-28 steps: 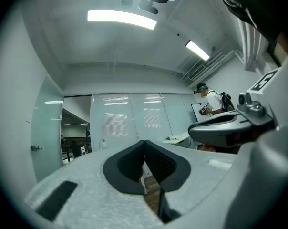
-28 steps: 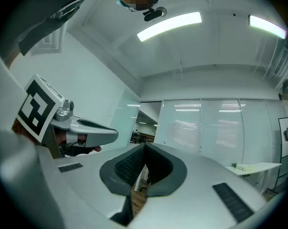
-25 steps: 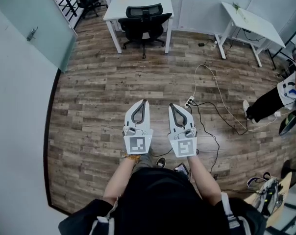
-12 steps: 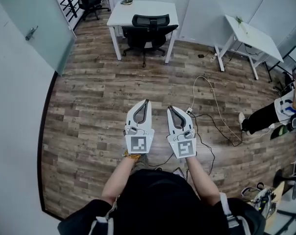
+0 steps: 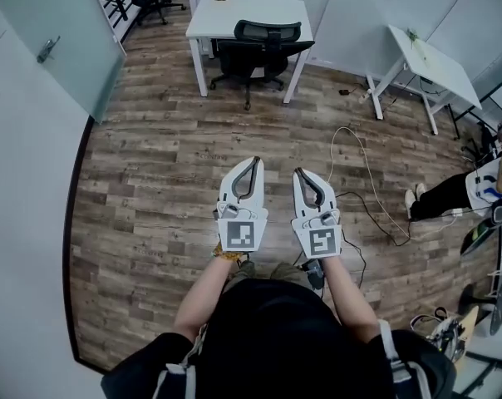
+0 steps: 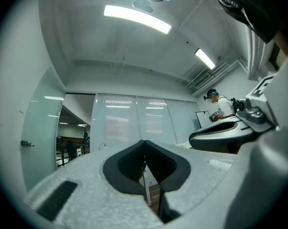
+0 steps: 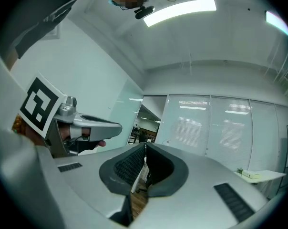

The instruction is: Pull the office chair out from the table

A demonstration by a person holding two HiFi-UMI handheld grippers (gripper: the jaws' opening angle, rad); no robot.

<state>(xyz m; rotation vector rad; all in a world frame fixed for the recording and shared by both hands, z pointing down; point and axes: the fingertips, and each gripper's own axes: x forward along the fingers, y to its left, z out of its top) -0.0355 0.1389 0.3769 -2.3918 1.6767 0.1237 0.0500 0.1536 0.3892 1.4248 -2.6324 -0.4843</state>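
A black office chair (image 5: 263, 52) is pushed under a white table (image 5: 249, 15) at the far end of the room in the head view. My left gripper (image 5: 256, 161) and right gripper (image 5: 299, 172) are held side by side over the wooden floor, well short of the chair. Both are shut with nothing between their jaws. In the left gripper view the left gripper (image 6: 144, 142) shows closed jaws pointing at a glass wall. In the right gripper view the right gripper (image 7: 145, 146) is closed too, with a sliver of the chair seen through the jaw gap.
A white power strip (image 5: 347, 193) and cables (image 5: 359, 152) trail over the floor to the right. A second white table (image 5: 430, 59) stands at the far right. A person's legs (image 5: 446, 195) show at the right edge. A glass door (image 5: 56, 36) is on the left.
Both grippers and the person have moved forward toward the chair and table, which now appear nearer. The jaws stayed shut.
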